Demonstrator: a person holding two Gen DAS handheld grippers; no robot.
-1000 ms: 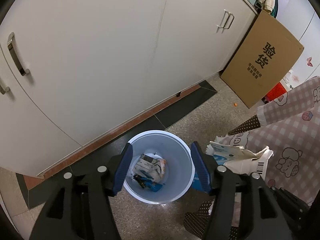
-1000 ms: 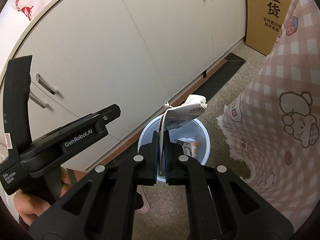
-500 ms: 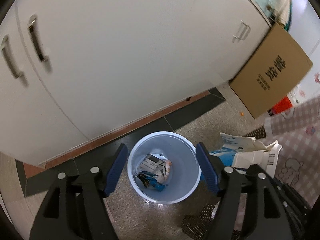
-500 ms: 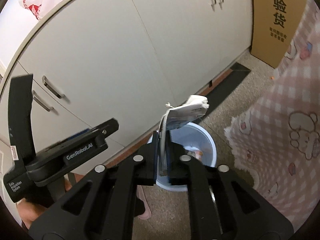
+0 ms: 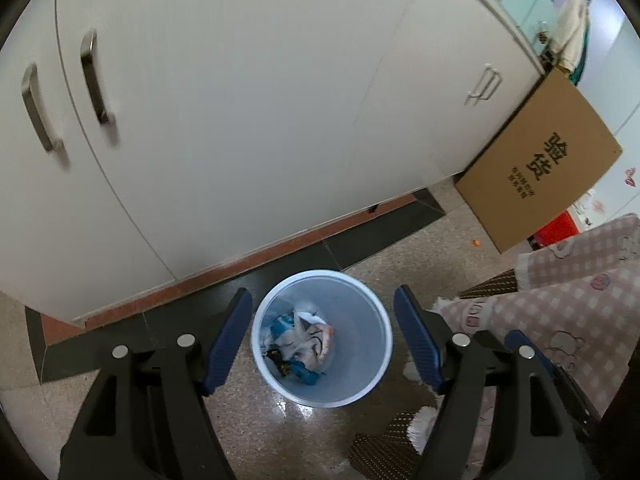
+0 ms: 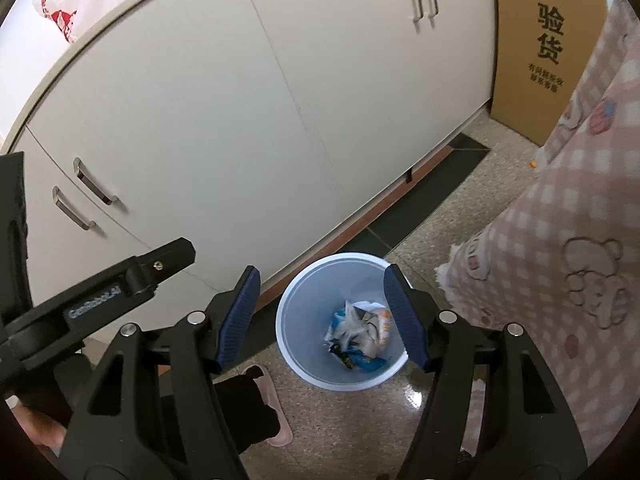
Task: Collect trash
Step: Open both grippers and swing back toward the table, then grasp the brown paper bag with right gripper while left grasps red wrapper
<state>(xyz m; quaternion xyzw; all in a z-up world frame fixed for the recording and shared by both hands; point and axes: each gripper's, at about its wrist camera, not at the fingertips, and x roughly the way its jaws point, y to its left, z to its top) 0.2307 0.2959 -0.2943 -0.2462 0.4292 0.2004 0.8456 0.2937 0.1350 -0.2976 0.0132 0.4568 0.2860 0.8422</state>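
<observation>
A pale blue waste bin (image 5: 360, 384) stands on the speckled floor in front of white cabinets; it also shows in the right wrist view (image 6: 296, 320). Crumpled white, blue and orange wrappers (image 5: 304, 340) lie in its bottom, also seen in the right wrist view (image 6: 360, 332). My left gripper (image 5: 322, 340) is open and empty, held above the bin. My right gripper (image 6: 326, 316) is open and empty, also above the bin. The left gripper's black body (image 6: 100, 300) shows at the left of the right wrist view.
White cabinet doors (image 5: 240, 100) with metal handles stand behind the bin. A brown cardboard box (image 5: 540, 184) leans at the right. A pink checked cloth (image 6: 560, 260) hangs close on the right. A pink slipper (image 6: 276, 420) lies by the bin.
My right gripper has opened and let go of the white crumpled wrapper, which now lies in the bin. Both grippers have risen a little above the bin.
</observation>
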